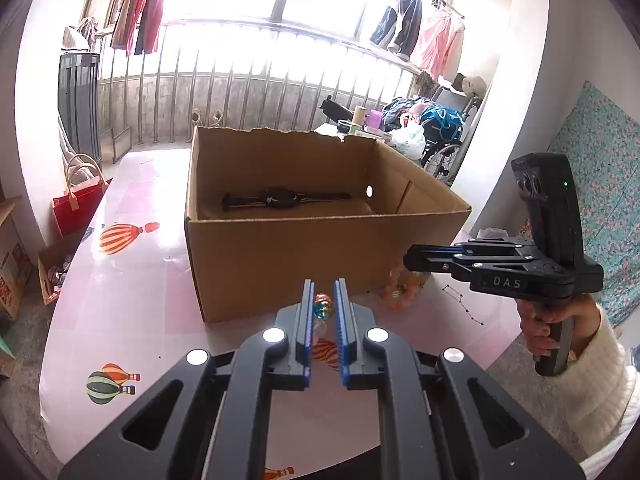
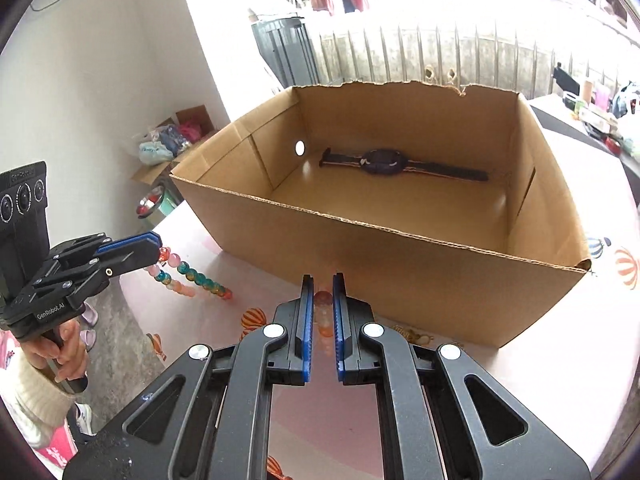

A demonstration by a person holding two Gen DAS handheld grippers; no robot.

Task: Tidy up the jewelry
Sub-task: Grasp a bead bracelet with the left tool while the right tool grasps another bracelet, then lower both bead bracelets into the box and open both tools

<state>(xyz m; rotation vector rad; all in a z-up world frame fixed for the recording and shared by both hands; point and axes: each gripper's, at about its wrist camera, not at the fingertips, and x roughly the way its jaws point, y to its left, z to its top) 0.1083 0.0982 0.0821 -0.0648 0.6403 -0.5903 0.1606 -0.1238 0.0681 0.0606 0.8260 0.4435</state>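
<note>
My left gripper (image 1: 323,285) is shut on a strand of teal and orange beads (image 1: 322,306). In the right wrist view that strand (image 2: 192,276) hangs from the left gripper (image 2: 158,246) above the table's left edge. My right gripper (image 2: 323,280) is shut on an orange and pink bead bracelet (image 2: 322,306). The left wrist view shows this bracelet (image 1: 400,290) dangling under the right gripper (image 1: 410,259) by the box's front right corner. An open cardboard box (image 1: 320,222) stands just beyond both grippers. A dark wristwatch (image 1: 280,197) lies flat on its floor near the back wall.
The table (image 1: 132,280) wears a pink cloth printed with hot-air balloons. A red bag (image 1: 76,204) and small cartons sit on the floor to the left. Another cluttered table (image 1: 372,124) and a wheelchair (image 1: 444,152) stand behind the box. A person's sleeved hand (image 1: 560,320) holds the right gripper's handle.
</note>
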